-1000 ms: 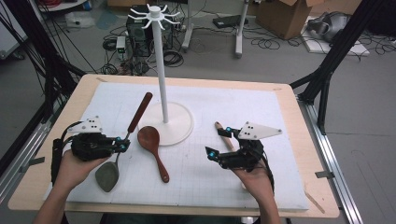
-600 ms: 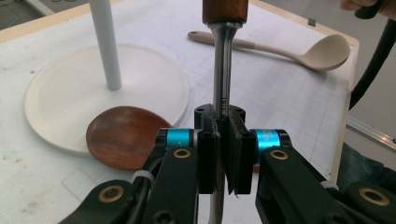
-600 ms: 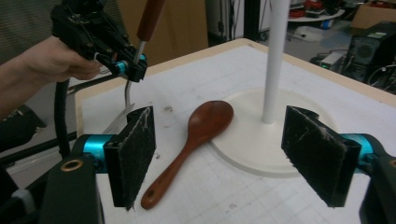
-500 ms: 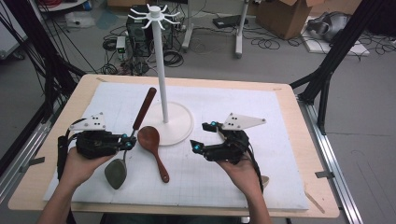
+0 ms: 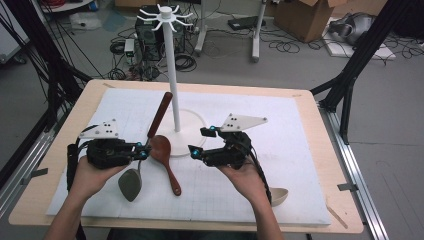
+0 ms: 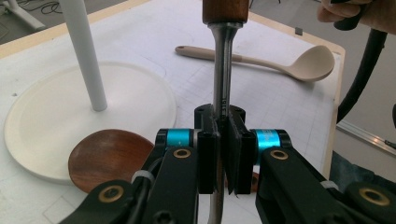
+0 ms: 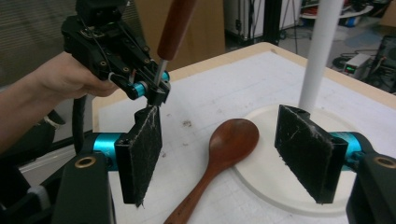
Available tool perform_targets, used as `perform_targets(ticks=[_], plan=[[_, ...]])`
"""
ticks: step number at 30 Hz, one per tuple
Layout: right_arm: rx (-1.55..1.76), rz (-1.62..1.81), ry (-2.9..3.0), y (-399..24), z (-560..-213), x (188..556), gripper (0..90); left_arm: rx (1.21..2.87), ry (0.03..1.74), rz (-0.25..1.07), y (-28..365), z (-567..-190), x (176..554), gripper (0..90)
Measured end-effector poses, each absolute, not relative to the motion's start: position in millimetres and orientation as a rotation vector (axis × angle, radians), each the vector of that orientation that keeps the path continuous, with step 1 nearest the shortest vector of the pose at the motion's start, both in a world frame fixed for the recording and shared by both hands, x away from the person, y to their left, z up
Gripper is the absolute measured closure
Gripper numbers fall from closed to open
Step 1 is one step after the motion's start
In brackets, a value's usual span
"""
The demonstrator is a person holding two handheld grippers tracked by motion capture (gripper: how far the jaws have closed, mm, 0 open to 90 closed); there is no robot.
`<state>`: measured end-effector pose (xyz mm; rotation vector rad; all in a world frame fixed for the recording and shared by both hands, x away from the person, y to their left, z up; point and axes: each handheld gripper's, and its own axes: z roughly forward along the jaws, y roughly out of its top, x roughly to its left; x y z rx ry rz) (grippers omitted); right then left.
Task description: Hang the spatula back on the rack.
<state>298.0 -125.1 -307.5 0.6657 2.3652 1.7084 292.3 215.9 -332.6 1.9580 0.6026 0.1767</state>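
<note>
Left tongs [image 6: 223,154] clamp ladle's steel shank [image 6: 223,70]; right tongs [image 7: 229,158] gape over wooden spoon [image 7: 224,144]

1. The left gripper [image 5: 143,151] is level, pointing right, its jaws clamped tight.
2. The right gripper [image 5: 196,142] points left, its jaws apart and just now closing, with nothing pressed between them.

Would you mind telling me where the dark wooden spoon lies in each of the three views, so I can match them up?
High view: the dark wooden spoon lies left of centre, its bowl against the white stand base.
Left gripper view: its bowl sits lower left, overlapping that base's rim.
Right gripper view: it lies at centre, between the open jaws.
Shared landmark: the white stand base.
</note>
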Motion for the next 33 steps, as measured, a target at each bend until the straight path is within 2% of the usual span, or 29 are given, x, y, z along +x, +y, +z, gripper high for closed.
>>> perform_targets(ticks=[21, 33], plan=[[0.605, 1.759, 2.373, -97.6, -295.5, 305.5, 35.1, 1.973, 0.561, 0.16, 196.1, -328.6, 294.1, 83.8], [0.597, 1.773, 2.393, -83.1, -292.0, 309.4, 40.8, 1.981, 0.542, 0.143, 186.0, -329.1, 296.3, 83.8]])
